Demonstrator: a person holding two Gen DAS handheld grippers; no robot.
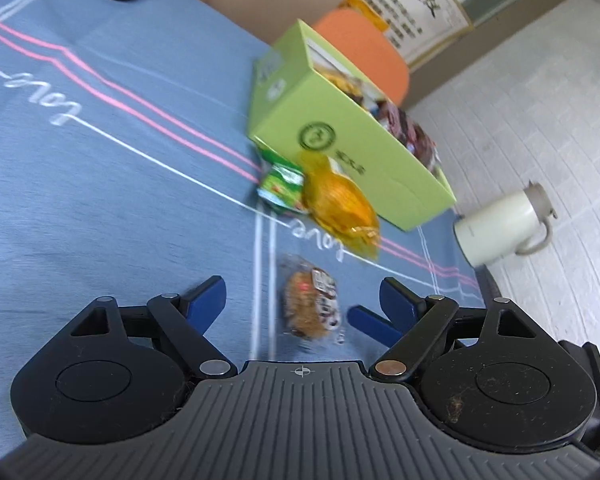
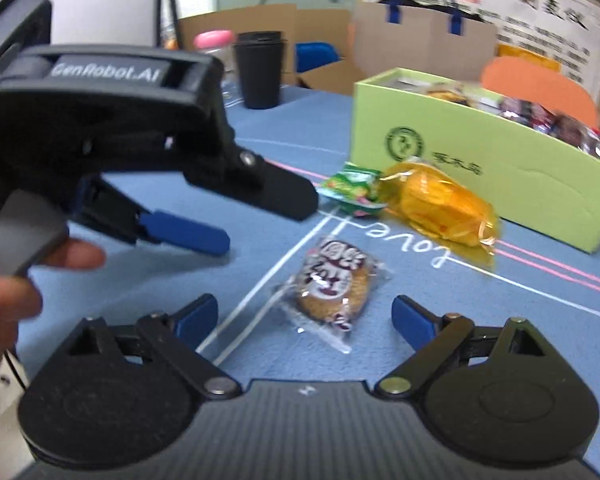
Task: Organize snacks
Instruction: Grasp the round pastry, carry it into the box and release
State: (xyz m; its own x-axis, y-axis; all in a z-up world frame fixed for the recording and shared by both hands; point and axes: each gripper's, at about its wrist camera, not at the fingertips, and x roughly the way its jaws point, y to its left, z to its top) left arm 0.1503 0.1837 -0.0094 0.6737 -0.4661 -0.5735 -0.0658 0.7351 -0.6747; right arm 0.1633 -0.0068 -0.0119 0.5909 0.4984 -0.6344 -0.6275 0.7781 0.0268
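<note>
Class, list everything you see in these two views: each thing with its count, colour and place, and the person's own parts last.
box: one, light green, far side of table, snacks inside
orange packet: one, in front of box
green packet: one, beside orange packet
cookie packet: one, clear wrapper, brown cookie, nearest grippers
tablecloth: one, blue, striped
cup: one, black, far edge
jug: one, cream, on floor
left gripper: black and blue, open
right gripper: black and blue, open
</note>
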